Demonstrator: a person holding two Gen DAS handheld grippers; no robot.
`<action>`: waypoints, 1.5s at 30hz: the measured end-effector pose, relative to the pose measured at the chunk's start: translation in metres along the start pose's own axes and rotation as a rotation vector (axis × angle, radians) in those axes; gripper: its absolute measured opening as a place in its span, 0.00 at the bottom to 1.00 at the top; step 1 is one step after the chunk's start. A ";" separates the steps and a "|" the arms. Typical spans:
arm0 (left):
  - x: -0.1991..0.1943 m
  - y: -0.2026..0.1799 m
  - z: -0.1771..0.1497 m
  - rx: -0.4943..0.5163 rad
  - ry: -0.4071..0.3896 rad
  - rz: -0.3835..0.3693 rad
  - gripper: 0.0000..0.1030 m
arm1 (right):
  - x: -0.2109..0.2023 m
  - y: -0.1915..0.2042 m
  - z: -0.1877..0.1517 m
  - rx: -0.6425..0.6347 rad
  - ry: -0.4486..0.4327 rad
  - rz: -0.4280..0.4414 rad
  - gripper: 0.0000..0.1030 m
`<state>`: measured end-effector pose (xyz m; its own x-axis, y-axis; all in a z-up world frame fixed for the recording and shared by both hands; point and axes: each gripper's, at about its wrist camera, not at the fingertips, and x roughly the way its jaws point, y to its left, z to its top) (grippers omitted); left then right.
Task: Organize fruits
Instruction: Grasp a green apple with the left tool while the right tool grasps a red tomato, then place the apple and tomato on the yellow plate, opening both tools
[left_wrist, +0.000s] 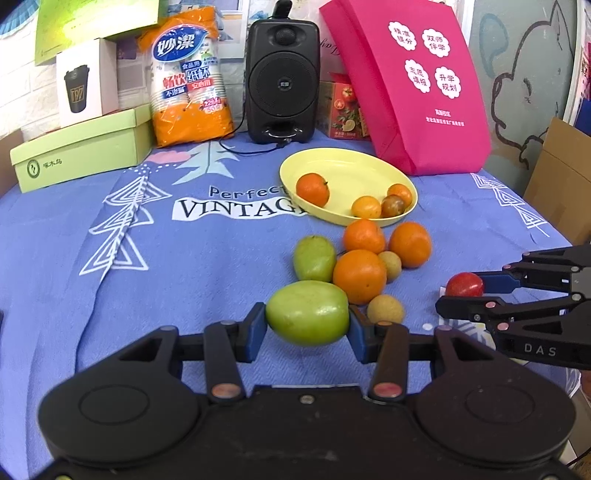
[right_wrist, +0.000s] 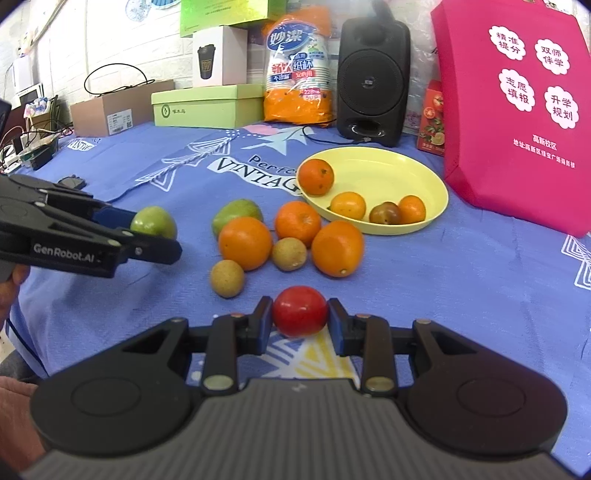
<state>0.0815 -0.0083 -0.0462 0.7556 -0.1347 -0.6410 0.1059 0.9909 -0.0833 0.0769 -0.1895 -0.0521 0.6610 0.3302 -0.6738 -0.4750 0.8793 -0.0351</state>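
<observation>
My left gripper is shut on a large green fruit, also seen in the right wrist view. My right gripper is shut on a red tomato, which shows at the right of the left wrist view. A yellow plate holds several small fruits, among them an orange and a dark one. In front of it on the blue cloth lie three oranges, another green fruit and two small tan fruits.
Along the back stand a green box, a white cup box, an orange pack of paper cups, a black speaker with a cable, a small red carton and a pink bag. A cardboard box is at the right.
</observation>
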 end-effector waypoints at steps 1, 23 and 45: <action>0.001 -0.001 0.001 0.002 0.001 -0.002 0.44 | 0.000 -0.001 0.000 0.002 -0.001 -0.001 0.30; 0.085 -0.005 0.114 0.068 -0.076 -0.058 0.44 | 0.049 -0.048 0.076 -0.006 -0.075 -0.050 0.30; 0.204 0.003 0.158 0.053 0.036 -0.035 0.56 | 0.122 -0.084 0.103 0.041 -0.012 -0.069 0.30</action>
<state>0.3375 -0.0337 -0.0567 0.7271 -0.1677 -0.6657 0.1664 0.9838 -0.0661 0.2566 -0.1876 -0.0553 0.6985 0.2724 -0.6618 -0.4042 0.9133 -0.0508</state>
